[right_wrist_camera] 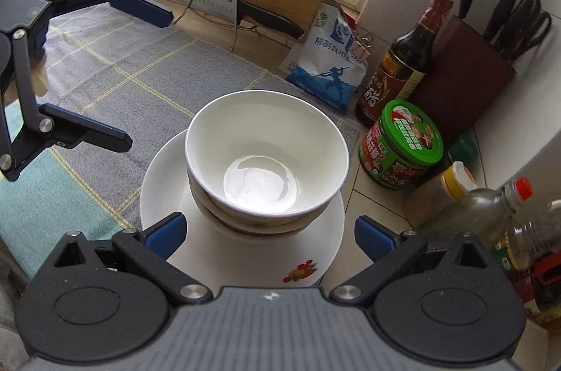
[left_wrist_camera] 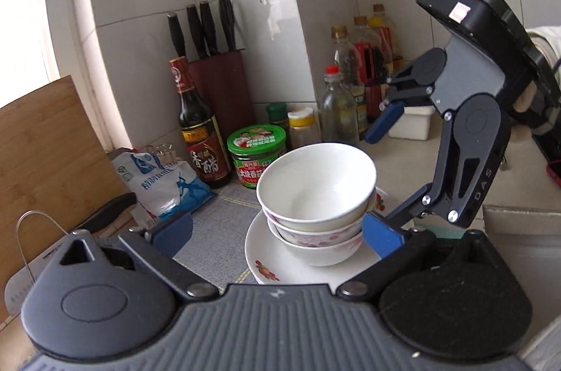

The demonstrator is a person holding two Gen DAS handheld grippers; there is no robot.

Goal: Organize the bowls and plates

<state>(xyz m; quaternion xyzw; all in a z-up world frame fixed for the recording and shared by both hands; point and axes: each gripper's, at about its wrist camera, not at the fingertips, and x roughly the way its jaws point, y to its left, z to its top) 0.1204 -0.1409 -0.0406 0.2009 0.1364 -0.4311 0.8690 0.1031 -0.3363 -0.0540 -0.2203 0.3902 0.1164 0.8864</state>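
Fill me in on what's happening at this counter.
A person with a handheld gripper in each hand is tidying dishes. The bowls sit nested on a white plate atop the checked mat. The left gripper and right gripper both have jaws wide open, holding nothing.

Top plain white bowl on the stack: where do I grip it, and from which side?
Pinch the plain white bowl at its rim, coming down from above. It is nested upright in the floral bowls, so only its rim and upper wall stand clear.

Left gripper (left_wrist_camera: 277, 232) jaws wide apart, right gripper (right_wrist_camera: 268, 236) likewise — both tilted downward, empty.
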